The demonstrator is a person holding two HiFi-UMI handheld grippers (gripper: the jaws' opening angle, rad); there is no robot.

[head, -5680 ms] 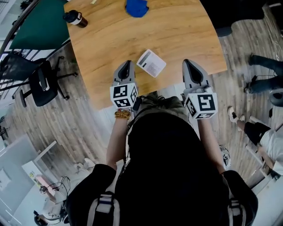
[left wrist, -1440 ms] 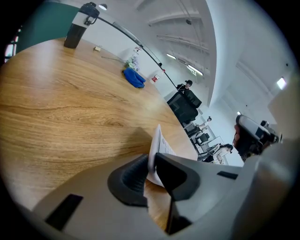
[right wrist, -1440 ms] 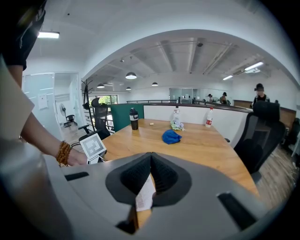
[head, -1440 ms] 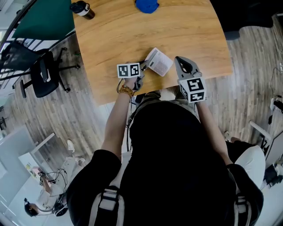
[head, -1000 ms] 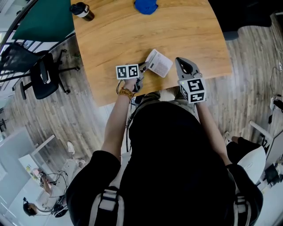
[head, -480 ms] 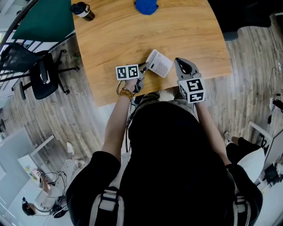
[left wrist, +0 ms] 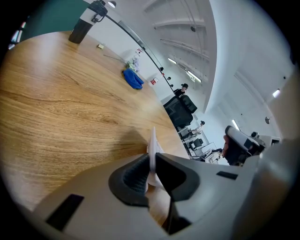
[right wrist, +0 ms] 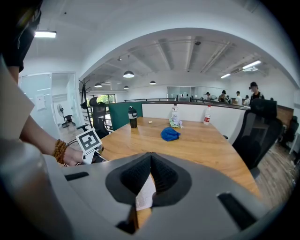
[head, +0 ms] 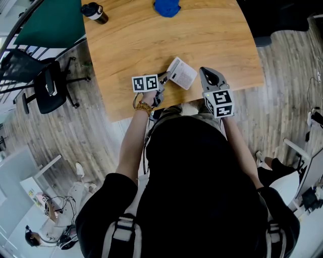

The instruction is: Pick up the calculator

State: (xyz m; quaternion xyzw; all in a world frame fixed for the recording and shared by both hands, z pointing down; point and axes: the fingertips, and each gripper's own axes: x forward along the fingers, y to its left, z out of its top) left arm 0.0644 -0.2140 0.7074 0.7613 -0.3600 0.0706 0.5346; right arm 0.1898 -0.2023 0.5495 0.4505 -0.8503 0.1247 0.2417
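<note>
Wooden table (head: pixel 131 45), rounded, fills the upper frame, with plank floor around it.

- Calculator (head: pixel 182 71): white and thin, centre frame, near the table's lower edge.
- Left gripper (head: pixel 162 78): jaws clamped on the calculator's left edge (seen edge-on in the left gripper view).
- Right gripper (head: pixel 204 70): jaws closed together, tips just right of the calculator. Whether they touch it cannot be told.
- Blue cloth (head: pixel 166 7): top centre.
- Dark bottle (head: pixel 94 11): upper left.
- Black chair (head: pixel 48 85): left, on the floor.
</note>
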